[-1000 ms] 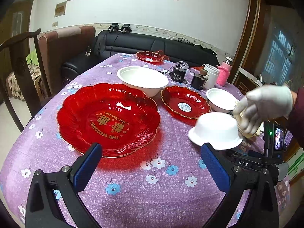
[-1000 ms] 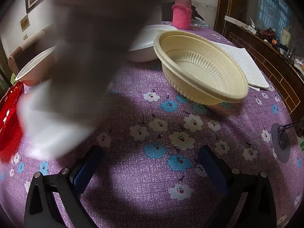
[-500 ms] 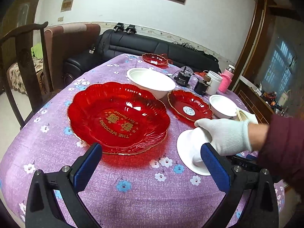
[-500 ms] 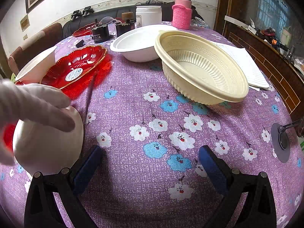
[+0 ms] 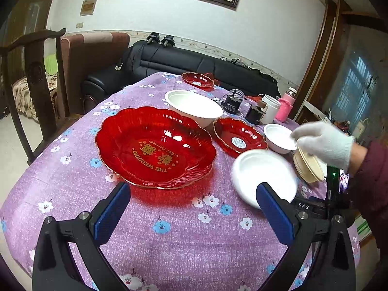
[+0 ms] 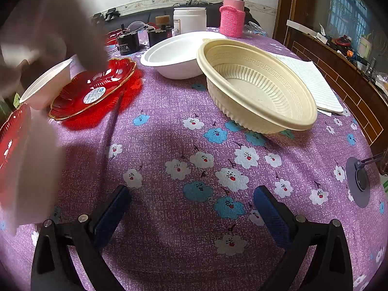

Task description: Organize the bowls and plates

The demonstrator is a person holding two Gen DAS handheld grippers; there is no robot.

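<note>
A large red wedding plate [image 5: 155, 148] lies ahead of my open, empty left gripper [image 5: 194, 215]. To its right sits a white bowl [image 5: 264, 174], mouth up and blurred. Behind are a small red plate [image 5: 240, 138], a big white bowl [image 5: 194, 108] and a small white bowl [image 5: 278, 138]. A gloved hand [image 5: 322, 143] hovers over the cream bowl [image 5: 309, 167]. My right gripper [image 6: 191, 215] is open over bare cloth, with the cream bowl [image 6: 257, 84], a white bowl [image 6: 179, 53] and the small red plate [image 6: 94, 89] ahead. A blurred white shape [image 6: 31, 169] fills the left edge.
Another red plate [image 5: 197, 80] sits at the far end of the purple flowered tablecloth [image 5: 169, 237]. A white jar [image 6: 190, 20], a pink-sleeved bottle [image 6: 231, 17], small black devices [image 6: 127, 43] and lined paper [image 6: 312, 82] stand beyond the bowls. A wooden chair [image 5: 31, 72] is at the left.
The gloved hand turned the white bowl from mouth-down to mouth-up, let it go on the cloth and moved back over the cream bowl. The left gripper's view shifted; the right gripper stayed put.
</note>
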